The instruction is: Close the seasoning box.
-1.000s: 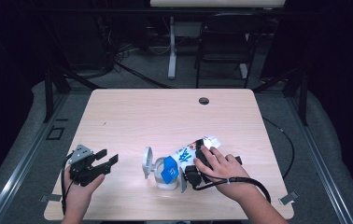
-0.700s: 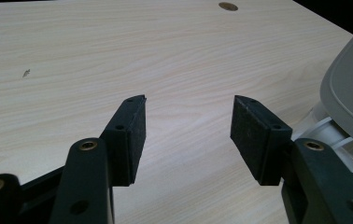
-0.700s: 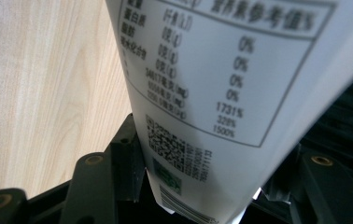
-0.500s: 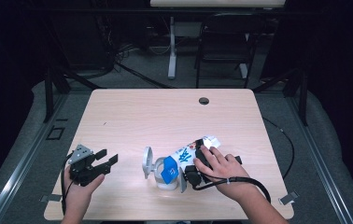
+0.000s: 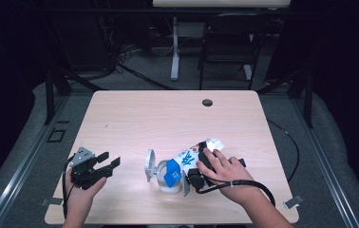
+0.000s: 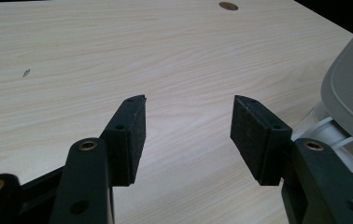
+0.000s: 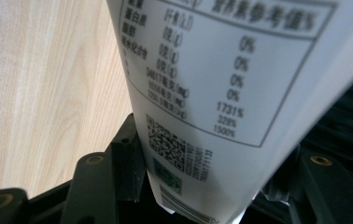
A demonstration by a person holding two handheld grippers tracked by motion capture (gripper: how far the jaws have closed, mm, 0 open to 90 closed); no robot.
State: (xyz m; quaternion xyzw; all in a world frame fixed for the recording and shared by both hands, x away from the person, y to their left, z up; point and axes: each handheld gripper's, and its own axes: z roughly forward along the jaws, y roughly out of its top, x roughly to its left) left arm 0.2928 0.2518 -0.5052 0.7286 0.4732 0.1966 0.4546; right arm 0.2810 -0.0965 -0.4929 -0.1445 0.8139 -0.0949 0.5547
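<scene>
Right gripper [image 5: 193, 175] low over the near table [image 5: 168, 114] edge, hand [image 5: 225, 168] draped on top, jaws clamped on a white-and-blue bag [image 5: 194, 154] tilted toward a white container [image 5: 161, 173] just ahead. Bag label [image 7: 221, 93] close up between the black jaws, print blurred. Left gripper [image 5: 102, 166] resting well off to the side, jaws spread wide, nothing between. Container cut off at the left gripper view's edge [image 6: 352, 93].
</scene>
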